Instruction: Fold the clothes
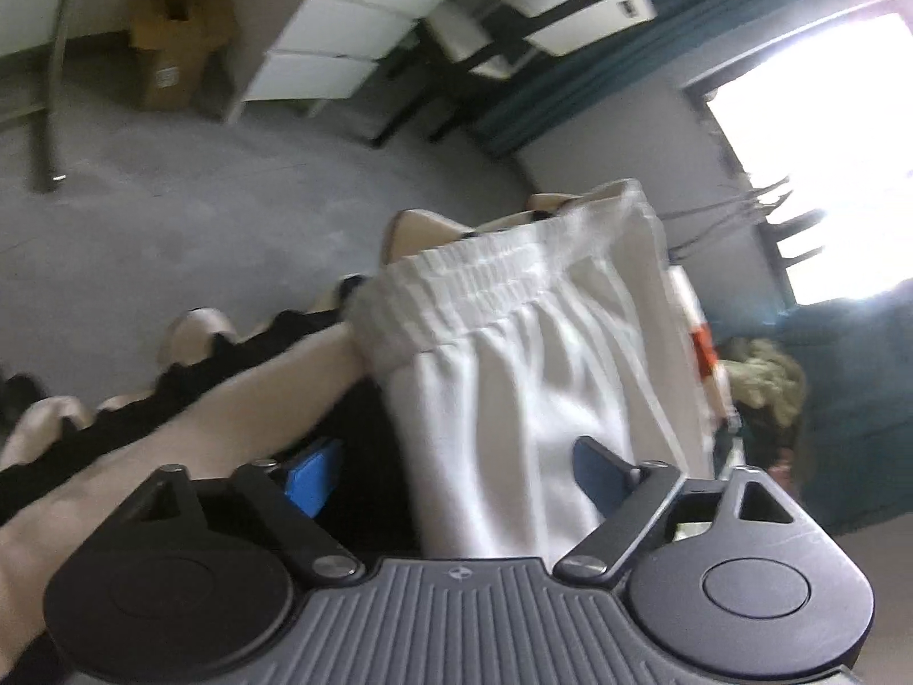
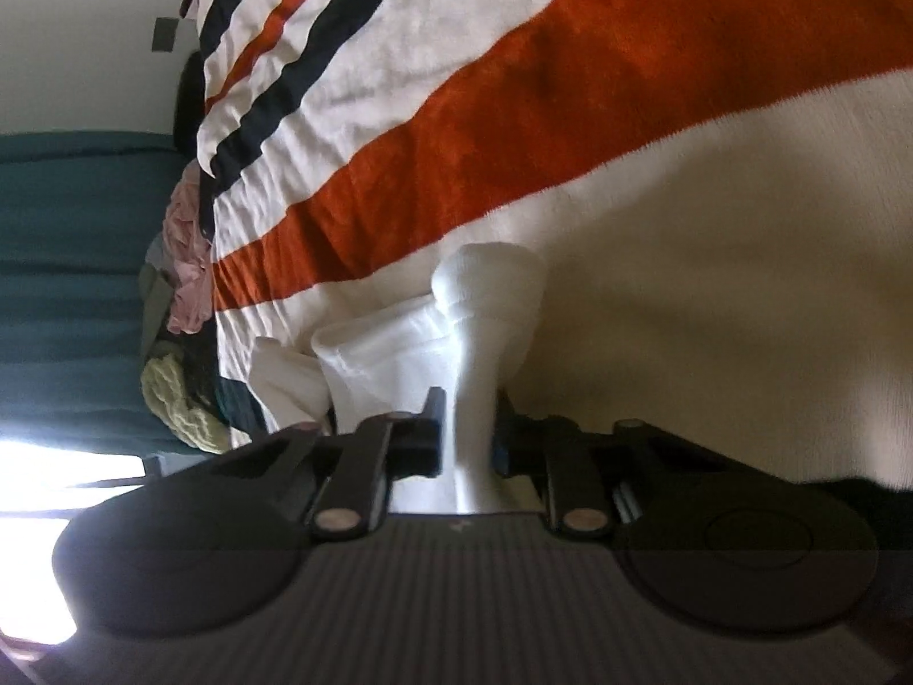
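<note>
Right gripper (image 2: 469,434) is pinching a bunched white garment (image 2: 485,342) just in front of a striped sweater (image 2: 513,131). Left gripper (image 1: 456,468), fingers spread wide, is framing the garment's waistband (image 1: 502,268) without clamping, likely steadying it in the air for folding.

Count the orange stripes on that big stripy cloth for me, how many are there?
2 on the striped cloth in the right wrist view: a wide orange stripe running across the middle, and a thin orange stripe between the dark stripes, upper left. More may lie outside the picture.
</note>
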Tool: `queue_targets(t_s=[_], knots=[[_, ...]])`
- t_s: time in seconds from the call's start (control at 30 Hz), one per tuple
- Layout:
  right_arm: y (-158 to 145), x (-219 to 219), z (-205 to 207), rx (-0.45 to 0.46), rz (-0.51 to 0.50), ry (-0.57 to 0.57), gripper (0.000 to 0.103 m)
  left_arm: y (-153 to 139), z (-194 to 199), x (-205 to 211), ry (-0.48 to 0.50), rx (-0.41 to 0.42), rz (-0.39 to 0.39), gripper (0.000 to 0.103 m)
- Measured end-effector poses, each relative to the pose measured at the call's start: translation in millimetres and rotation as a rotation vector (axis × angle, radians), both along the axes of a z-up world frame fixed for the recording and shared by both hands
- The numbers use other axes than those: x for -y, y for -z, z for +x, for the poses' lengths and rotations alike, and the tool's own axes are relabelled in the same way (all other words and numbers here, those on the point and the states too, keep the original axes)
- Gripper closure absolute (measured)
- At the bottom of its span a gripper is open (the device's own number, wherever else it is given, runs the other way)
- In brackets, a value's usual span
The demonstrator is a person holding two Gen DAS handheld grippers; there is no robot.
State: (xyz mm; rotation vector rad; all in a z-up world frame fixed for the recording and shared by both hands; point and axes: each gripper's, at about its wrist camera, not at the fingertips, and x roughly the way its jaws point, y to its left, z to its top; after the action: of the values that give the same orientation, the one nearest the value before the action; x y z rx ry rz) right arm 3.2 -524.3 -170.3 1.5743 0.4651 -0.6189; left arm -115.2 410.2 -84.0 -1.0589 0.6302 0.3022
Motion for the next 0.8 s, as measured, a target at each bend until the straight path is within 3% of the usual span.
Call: queue_targets(t_s=[0.03,0.2,0.33,0.37,0.43,0.5,0.57,0.7,0.8], knots=[[-1.6,0.1,0.4,0.001,-0.015,0.0,0.091,-0.2,1.2,1.2,0.019,0.032,-0.007,0.033],[-19.3,-1.6,2.8,0.089,-0.12,0.006,0.094,6.8,6.1,5.2,0.062,0.019,-0.033,0.034],[-13.9,0.1,4.6,0.011,-0.119,0.011,0.094,15.3,8.2,5.6,0.041,0.027,-0.065,0.035],[-13.8,0.0,5.4,0.003,-0.125,0.008,0.092,15.4,10.5,4.4,0.024,0.025,-0.062,0.043],[-13.6,-0.1,6.9,-0.014,-0.137,0.003,0.092,13.2,17.9,3.2,-0.016,0.003,-0.028,0.068],[-13.4,-0.2,8.5,-0.032,-0.149,-0.003,0.092,5.8,24.6,7.4,-0.024,0.013,0.02,0.074],[-13.2,-0.3,10.1,-0.049,-0.161,-0.009,0.091,-1.6,27.7,9.5,-0.036,0.021,0.029,0.092],[-13.2,-0.6,13.0,-0.081,-0.186,-0.02,0.097,-19.7,24.2,14.0,-0.071,0.085,0.038,0.096],[-31.7,-5.7,2.5,-0.032,-0.267,0.002,0.098,-39.2,13.4,19.7,-0.121,0.169,0.04,0.097]])
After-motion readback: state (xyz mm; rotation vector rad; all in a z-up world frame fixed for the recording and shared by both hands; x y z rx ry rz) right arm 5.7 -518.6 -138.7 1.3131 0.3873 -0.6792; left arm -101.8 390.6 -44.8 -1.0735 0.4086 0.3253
